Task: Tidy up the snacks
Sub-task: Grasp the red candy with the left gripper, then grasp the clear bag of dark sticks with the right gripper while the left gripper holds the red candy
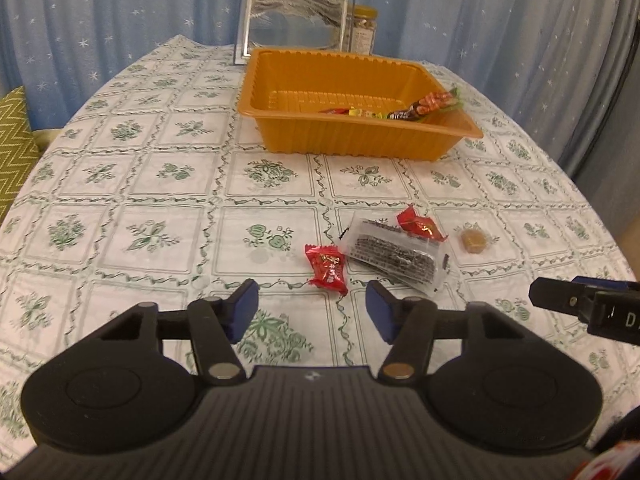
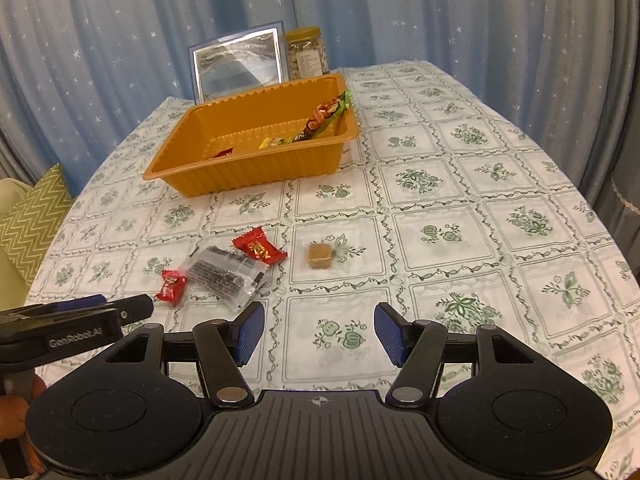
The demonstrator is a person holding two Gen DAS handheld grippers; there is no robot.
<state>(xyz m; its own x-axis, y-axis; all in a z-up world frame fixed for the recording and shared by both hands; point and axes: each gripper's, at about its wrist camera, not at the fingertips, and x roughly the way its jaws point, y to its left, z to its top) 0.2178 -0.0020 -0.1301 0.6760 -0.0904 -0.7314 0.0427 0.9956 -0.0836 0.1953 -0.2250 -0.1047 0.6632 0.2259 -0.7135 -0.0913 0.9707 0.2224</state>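
Observation:
An orange tray [image 1: 352,140] [image 2: 248,180] stands at the back of the table with several wrapped snacks in it, among them a long bar [image 1: 432,105] [image 2: 326,114]. On the cloth lie two red candies [image 1: 327,269] [image 1: 420,225], a clear packet of dark snack [image 1: 392,256] [image 2: 224,272] and a small brown sweet [image 1: 474,239] [image 2: 319,257]. My left gripper [image 1: 311,310] is open and empty, just short of the nearer red candy [image 2: 171,286]. My right gripper [image 2: 319,334] is open and empty, short of the brown sweet.
A framed picture [image 1: 294,24] [image 2: 240,64] and a jar with a yellow lid [image 1: 362,28] [image 2: 306,52] stand behind the tray. A blue starred curtain hangs behind the table. A green zigzag cushion [image 1: 12,140] [image 2: 32,216] lies at the left.

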